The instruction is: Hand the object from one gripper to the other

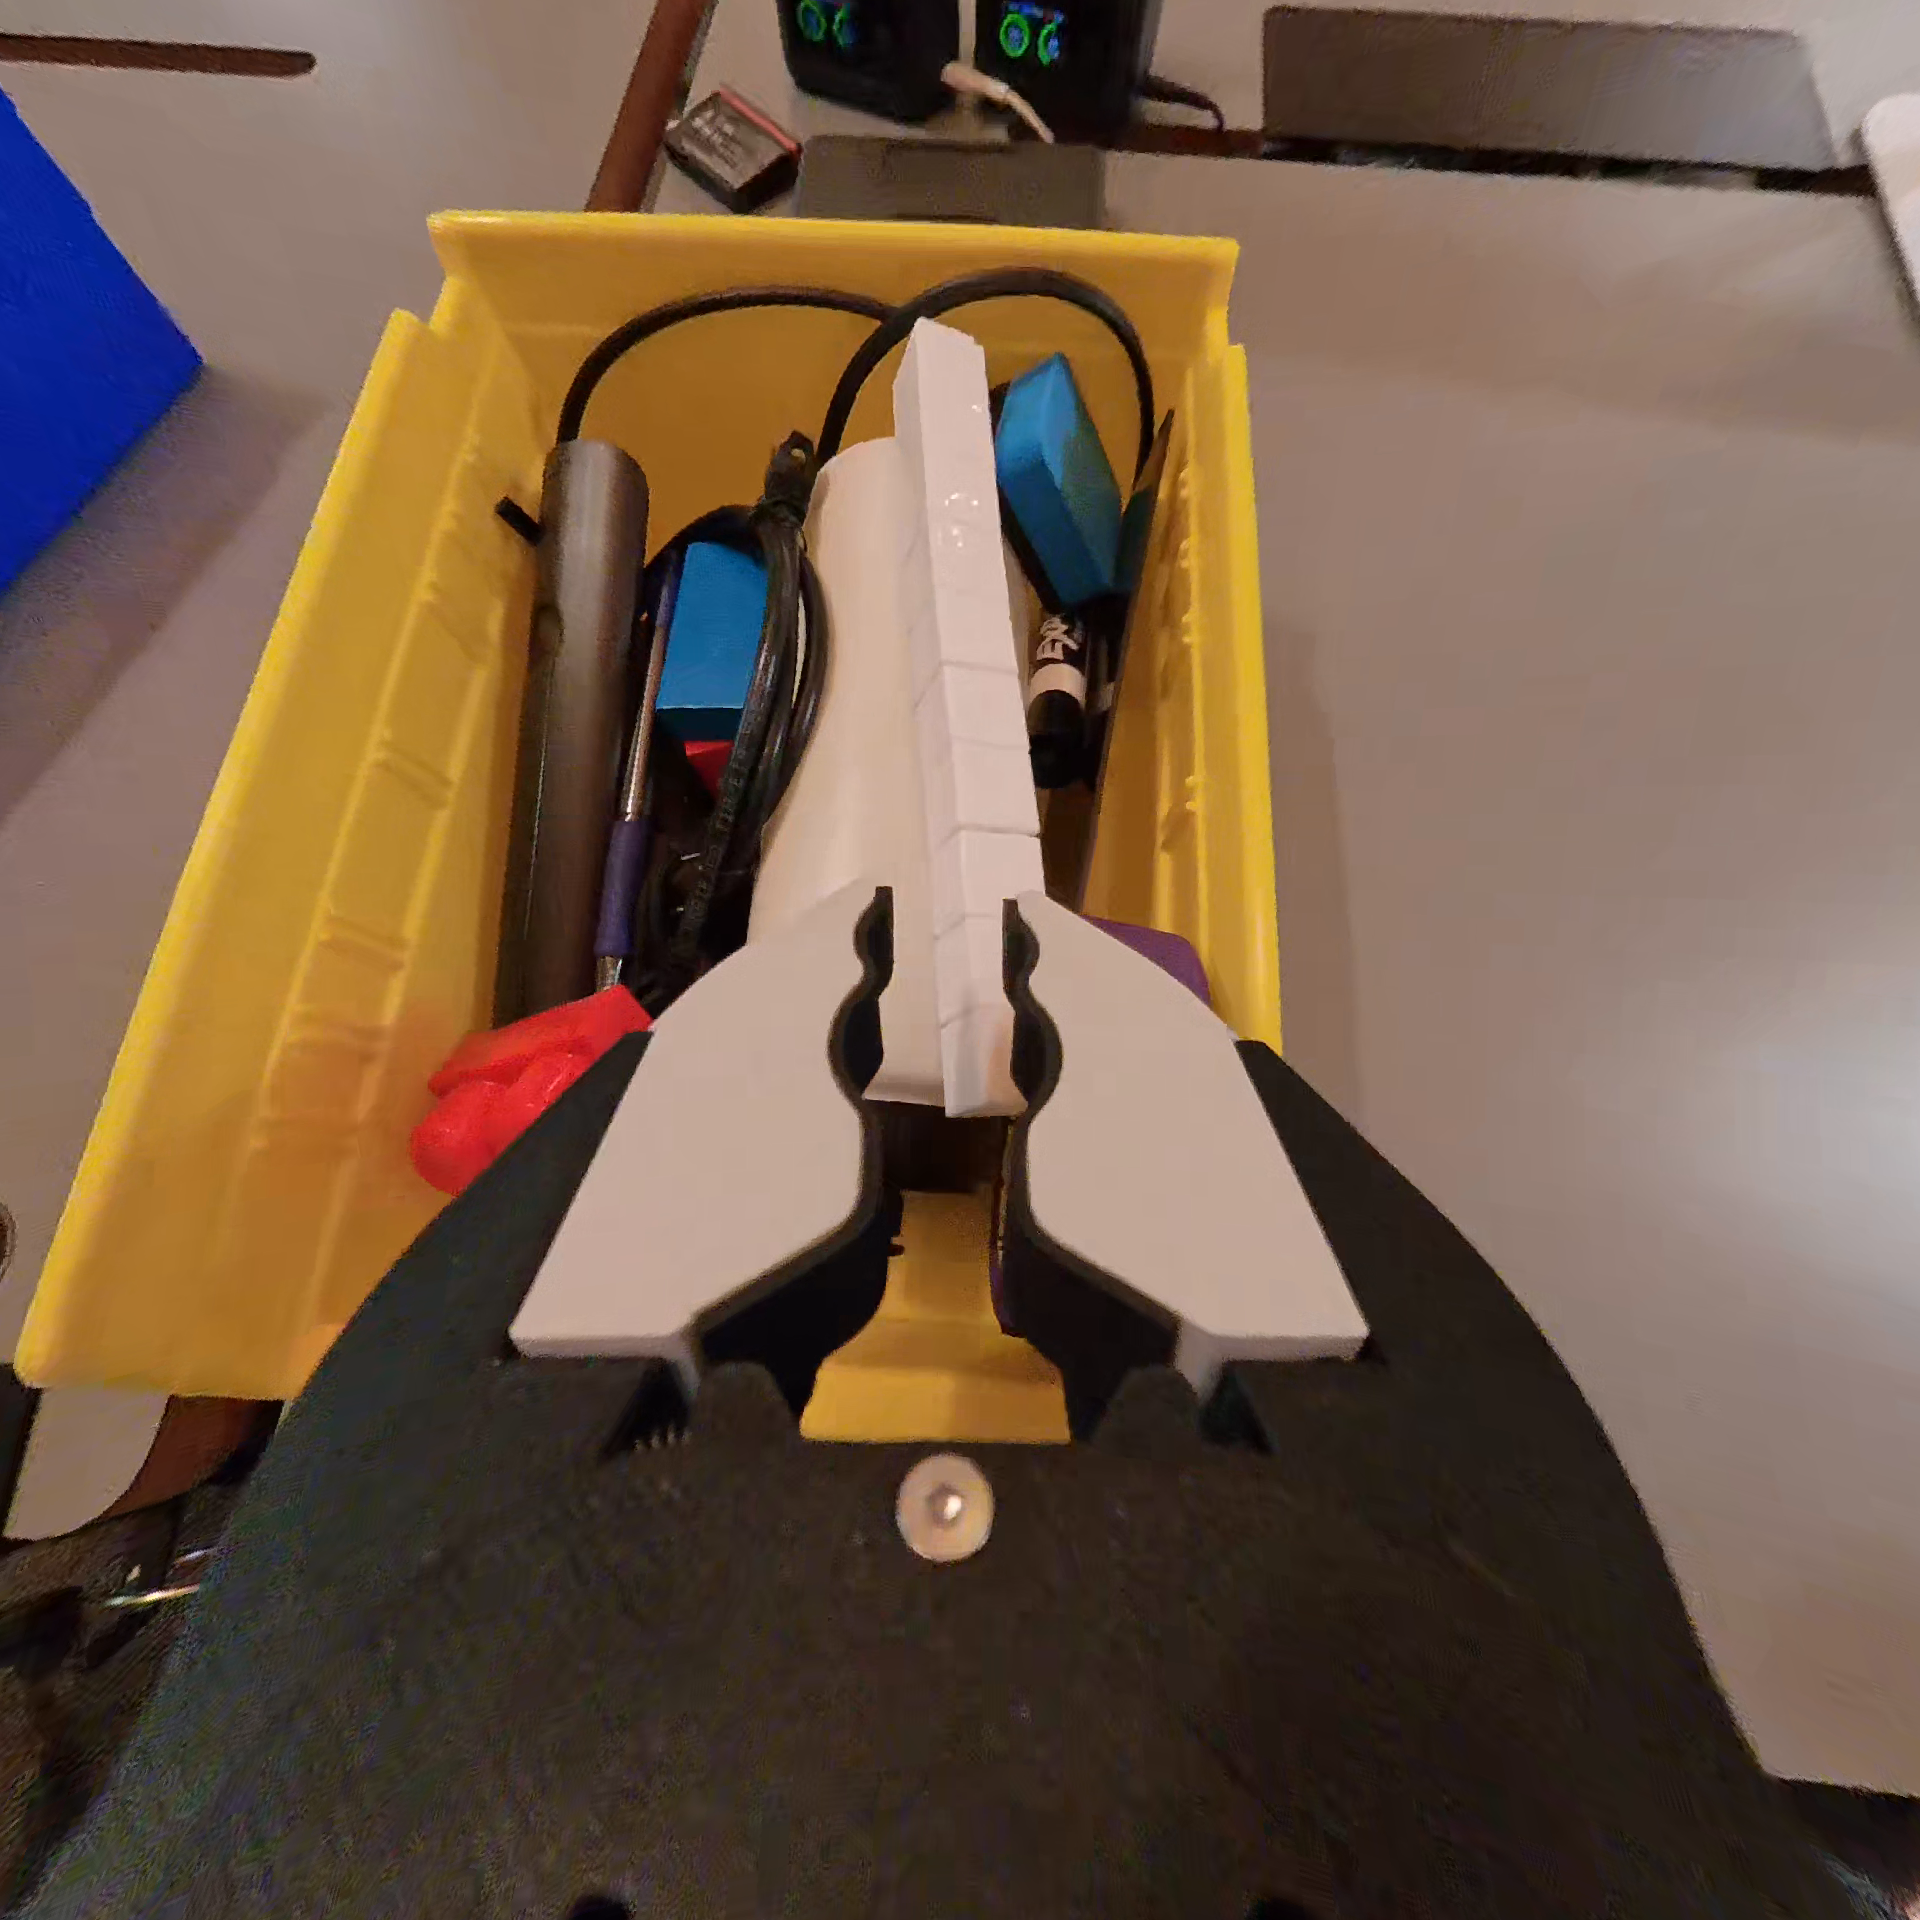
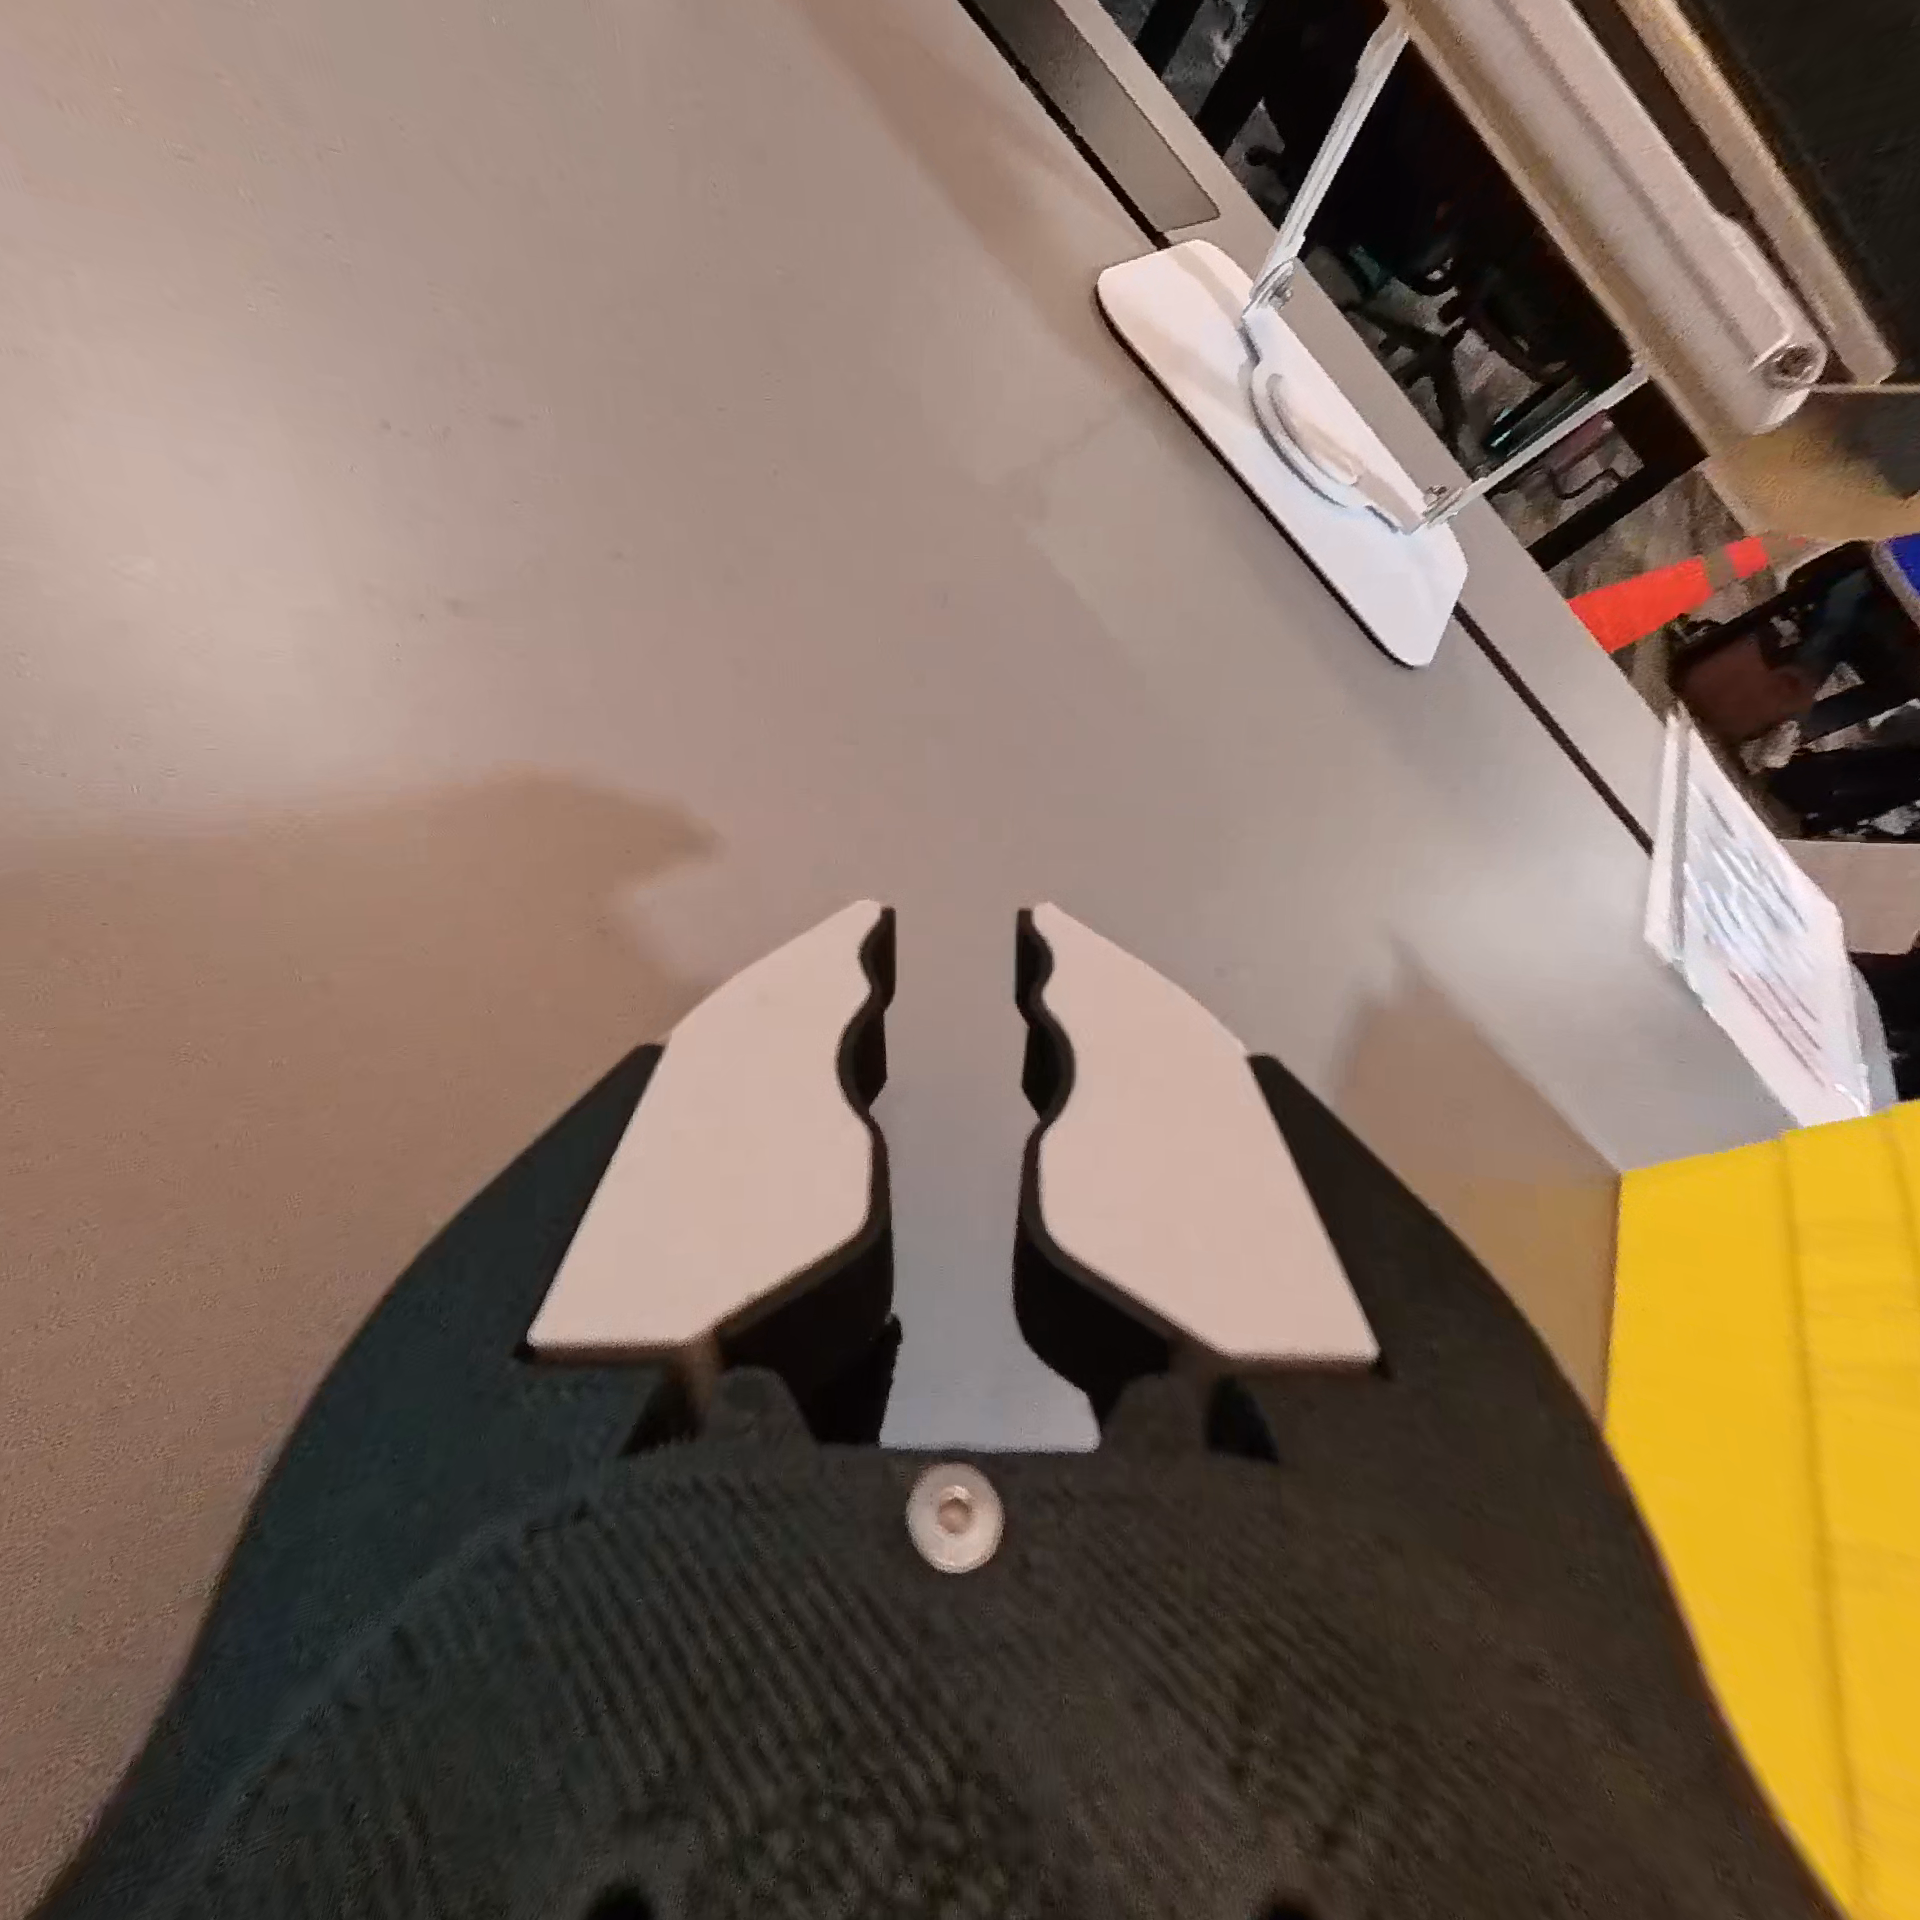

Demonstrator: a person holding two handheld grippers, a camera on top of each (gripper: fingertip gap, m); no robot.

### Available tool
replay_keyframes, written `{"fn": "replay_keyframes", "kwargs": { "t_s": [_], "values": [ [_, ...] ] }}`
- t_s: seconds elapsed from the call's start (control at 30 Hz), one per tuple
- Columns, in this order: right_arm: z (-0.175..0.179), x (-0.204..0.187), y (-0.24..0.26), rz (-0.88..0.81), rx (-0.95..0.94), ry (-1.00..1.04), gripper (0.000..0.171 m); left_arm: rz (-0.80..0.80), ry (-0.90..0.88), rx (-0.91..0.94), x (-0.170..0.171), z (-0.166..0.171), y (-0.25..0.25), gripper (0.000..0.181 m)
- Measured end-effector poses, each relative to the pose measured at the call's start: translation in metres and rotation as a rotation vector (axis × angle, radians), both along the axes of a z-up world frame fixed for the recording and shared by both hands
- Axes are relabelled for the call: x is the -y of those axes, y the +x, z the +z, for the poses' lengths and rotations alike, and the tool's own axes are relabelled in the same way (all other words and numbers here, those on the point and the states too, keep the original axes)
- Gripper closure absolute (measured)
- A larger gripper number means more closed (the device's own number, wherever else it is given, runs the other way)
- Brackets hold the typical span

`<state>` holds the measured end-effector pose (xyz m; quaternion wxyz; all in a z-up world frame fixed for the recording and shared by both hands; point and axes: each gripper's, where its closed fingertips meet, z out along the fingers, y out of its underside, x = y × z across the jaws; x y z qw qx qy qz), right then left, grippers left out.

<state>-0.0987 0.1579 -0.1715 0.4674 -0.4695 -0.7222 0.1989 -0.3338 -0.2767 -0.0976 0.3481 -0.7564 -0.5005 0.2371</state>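
My left gripper (image 1: 943, 914) sits over the yellow bin (image 1: 343, 831), jaws closed in on a long white segmented bar (image 1: 961, 665); both pads touch its near end. The bar runs away from me over the bin contents, next to a white tube (image 1: 852, 707). The bin also holds a coiled black cable (image 1: 758, 665), grey cylinder (image 1: 582, 707), blue blocks (image 1: 1060, 488), a black marker (image 1: 1060, 675), a pen (image 1: 634, 790) and a red plastic piece (image 1: 499, 1091) at the near left. My right gripper (image 2: 954, 920) hangs over bare grey table (image 2: 520, 520), jaws parted a narrow gap, nothing between them. Yellow bin wall (image 2: 1766, 1455) shows at its right edge, white stand base (image 2: 1288, 447) farther off.
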Motion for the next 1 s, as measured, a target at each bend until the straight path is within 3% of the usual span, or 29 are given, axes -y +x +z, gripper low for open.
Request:
{"fn": "replay_keyframes", "kwargs": {
  "t_s": [0.23,0.7,0.77,0.83,1.0],
  "values": [
    [-0.002,-0.007,0.008,-0.027,0.004,0.039,0.149,0.013,-0.080,0.046,-0.010,-0.011,-0.016,0.145],
    [0.003,-0.015,0.011,-0.053,-0.024,0.075,0.153,-0.114,-0.109,0.346,-0.026,-0.037,-0.041,0.140],
    [0.008,-0.012,0.010,-0.046,-0.047,0.063,0.155,-0.096,-0.166,0.334,-0.022,-0.040,-0.051,0.143],
    [0.012,-0.009,0.008,-0.039,-0.064,0.046,0.157,-0.085,-0.218,0.343,-0.018,-0.042,-0.055,0.134],
    [0.007,-0.001,0.005,-0.019,-0.048,-0.032,0.157,-0.087,-0.194,0.293,-0.015,-0.037,-0.050,0.152]
  ]
}}
